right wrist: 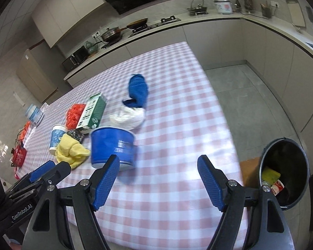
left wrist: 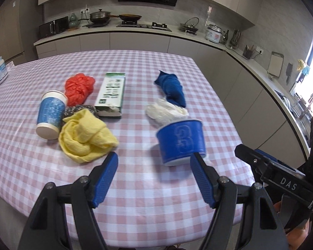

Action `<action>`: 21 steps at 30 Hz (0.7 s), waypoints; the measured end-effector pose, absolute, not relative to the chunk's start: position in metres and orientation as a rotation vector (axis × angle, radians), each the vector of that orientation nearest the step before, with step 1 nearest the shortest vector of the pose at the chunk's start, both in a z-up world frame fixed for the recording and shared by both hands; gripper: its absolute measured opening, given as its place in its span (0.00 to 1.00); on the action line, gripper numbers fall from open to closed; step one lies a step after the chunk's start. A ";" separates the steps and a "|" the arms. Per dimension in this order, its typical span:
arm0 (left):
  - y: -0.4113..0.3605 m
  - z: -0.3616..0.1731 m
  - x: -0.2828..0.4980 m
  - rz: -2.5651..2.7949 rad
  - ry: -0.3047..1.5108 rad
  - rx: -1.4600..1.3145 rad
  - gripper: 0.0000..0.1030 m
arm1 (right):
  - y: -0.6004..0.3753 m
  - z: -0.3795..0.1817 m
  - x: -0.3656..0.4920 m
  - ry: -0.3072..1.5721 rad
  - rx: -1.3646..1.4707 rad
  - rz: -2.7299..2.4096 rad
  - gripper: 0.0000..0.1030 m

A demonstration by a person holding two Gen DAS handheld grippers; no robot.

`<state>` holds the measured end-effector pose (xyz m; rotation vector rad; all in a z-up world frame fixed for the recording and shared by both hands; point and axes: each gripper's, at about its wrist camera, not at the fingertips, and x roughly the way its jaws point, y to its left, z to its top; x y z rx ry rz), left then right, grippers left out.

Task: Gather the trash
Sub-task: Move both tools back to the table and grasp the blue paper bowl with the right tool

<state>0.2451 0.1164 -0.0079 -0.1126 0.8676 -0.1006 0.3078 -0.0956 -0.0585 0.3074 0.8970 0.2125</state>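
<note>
Blue bowl (left wrist: 181, 140) upside down, tilted; left gripper (left wrist: 154, 166) and right gripper (right wrist: 158, 166) both released.

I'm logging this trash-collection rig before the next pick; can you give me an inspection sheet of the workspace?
Surface: table under a pink-and-white checked cloth.
Job's things: blue cup upside down near the front; paper cup on its side; green carton lying flat; black bin on the floor, already holding some trash.
Clutter: yellow cloth, red bag, blue cloth, white wad.
Grippers: left claw open, empty; right claw open, empty.
Cables: nothing seen on the table.
Surroundings: kitchen counter with pots.
</note>
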 end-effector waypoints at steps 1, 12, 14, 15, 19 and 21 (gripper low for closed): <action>0.122 -0.008 0.245 -0.096 0.866 -0.113 0.71 | -0.091 -0.058 0.309 0.897 0.305 0.215 0.77; 0.186 -0.015 0.252 -0.014 0.865 -0.140 0.71 | -0.040 -0.057 0.325 0.904 0.258 0.252 0.84; 0.195 -0.017 0.257 -0.002 0.869 -0.143 0.71 | -0.032 -0.059 0.329 0.906 0.251 0.255 0.86; 0.198 -0.018 0.259 0.001 0.870 -0.144 0.71 | -0.028 -0.060 0.331 0.907 0.245 0.255 0.87; 0.204 -0.023 0.271 -0.013 0.887 -0.140 0.71 | -0.014 -0.066 0.341 0.921 0.227 0.251 0.89; 0.204 -0.027 0.279 -0.017 0.893 -0.128 0.73 | -0.011 -0.070 0.345 0.929 0.222 0.247 0.89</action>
